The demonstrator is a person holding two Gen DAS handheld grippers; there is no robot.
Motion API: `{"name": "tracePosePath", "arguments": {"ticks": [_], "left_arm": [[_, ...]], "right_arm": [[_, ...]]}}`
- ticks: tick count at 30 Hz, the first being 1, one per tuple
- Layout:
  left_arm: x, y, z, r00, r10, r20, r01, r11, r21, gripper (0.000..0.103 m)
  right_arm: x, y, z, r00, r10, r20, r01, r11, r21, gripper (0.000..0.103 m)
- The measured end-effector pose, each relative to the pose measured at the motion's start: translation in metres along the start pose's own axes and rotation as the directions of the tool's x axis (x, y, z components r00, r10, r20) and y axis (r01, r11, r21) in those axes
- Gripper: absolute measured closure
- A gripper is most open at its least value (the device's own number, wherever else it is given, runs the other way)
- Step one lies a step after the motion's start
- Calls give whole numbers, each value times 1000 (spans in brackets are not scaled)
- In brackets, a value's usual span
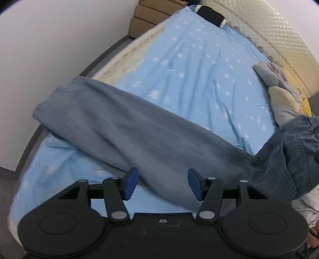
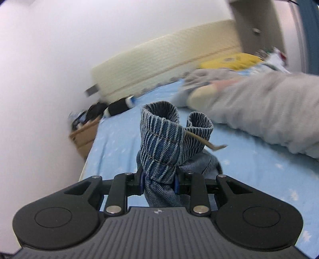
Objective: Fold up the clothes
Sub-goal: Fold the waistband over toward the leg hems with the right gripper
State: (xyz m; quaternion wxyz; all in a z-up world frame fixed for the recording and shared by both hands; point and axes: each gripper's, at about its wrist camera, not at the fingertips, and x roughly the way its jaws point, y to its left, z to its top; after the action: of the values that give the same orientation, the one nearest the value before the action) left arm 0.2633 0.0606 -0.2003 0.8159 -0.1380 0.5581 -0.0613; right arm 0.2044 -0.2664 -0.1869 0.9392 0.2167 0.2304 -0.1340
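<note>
Right gripper (image 2: pixel 159 182) clamps bunched jeans (image 1: pixel 127 127); left gripper (image 1: pixel 162 183), fingers apart, hovers over the leg on the bed (image 1: pixel 199 69). Denim looks heavy, limp; grip hems.

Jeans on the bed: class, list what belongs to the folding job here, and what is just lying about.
Part of the job:
jeans
right gripper, clamped on denim
left gripper, open

Lying about:
black roll
cardboard boxes
yellow item
grey garment

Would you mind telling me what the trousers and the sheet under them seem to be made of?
The jeans look like faded blue denim: twill ribbing and stitched seams show. The bed sheet appears to be thin, matte woven fabric, probably cotton, light blue with white printed marks, creasing softly.
</note>
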Motion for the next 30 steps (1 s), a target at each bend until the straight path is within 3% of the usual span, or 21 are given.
{"name": "tracePosePath", "arguments": {"ticks": [7,16,22,24,26,30], "left_arm": [[-22,96,17,999,37,15,-35,996,-87,51],[-41,175,17,996,89,5,-87,984,-158,51],[-43,184,13,998,69,-2,-68,983,-169,51],[-41,178,13,999,52,-8,-53,984,-167,51],[-37,169,14,1000,22,-10,-24,986,-163,51],[-26,143,13,999,-39,-17,36,987,-157,50]], "right_arm": [[31,85,-75,991,55,-121,-78,979,-190,75],[68,130,-156,954,12,-300,-133,912,-387,75],[75,138,-173,921,2,-390,-185,881,-434,66],[73,137,-169,905,26,-425,-219,885,-411,51],[64,137,-164,888,57,-457,-258,884,-391,43],[43,128,-155,871,93,-483,-302,876,-375,42]]}}
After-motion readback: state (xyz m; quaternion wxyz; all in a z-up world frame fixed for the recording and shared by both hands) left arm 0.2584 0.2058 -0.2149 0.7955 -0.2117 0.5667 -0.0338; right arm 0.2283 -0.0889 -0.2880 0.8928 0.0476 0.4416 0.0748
